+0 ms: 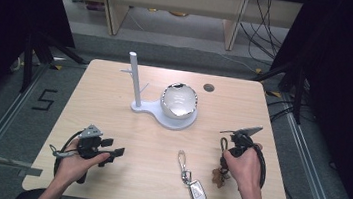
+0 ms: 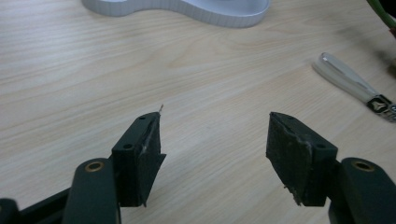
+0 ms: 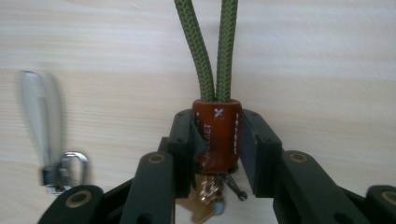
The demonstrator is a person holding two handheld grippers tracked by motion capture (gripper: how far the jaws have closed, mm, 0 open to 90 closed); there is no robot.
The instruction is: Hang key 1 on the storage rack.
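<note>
Two grippers sit over a pale wooden table (image 1: 159, 143), one in each of the person's hands. From the high view, the left gripper (image 1: 114, 153) rests low near the table's front left, and the right gripper (image 1: 223, 150) is at the front right, above a brown keychain bundle (image 1: 218, 174). Between them lies a car key (image 1: 197, 191) with a silver clip (image 1: 182, 159) attached, flat on the wood. Farther back stands a white stand (image 1: 172, 120) with an upright post (image 1: 133, 77) and a shiny silver bowl (image 1: 179, 100) on its base.

The left gripper view shows what the high view cannot: its jaws stand wide apart with only bare wood between them, the stand's white base edge (image 2: 187, 9) ahead and the silver clip (image 2: 345, 79) off to the right.

The right gripper view gives the grip in detail. Its jaws are closed on a brown leather sleeve (image 3: 217, 135), from which a doubled green cord (image 3: 212, 51) runs upward across the table. Small metal keys (image 3: 208, 200) hang below the sleeve, partly blurred. The silver clip (image 3: 44, 116) appears to the left, blurred.
</note>
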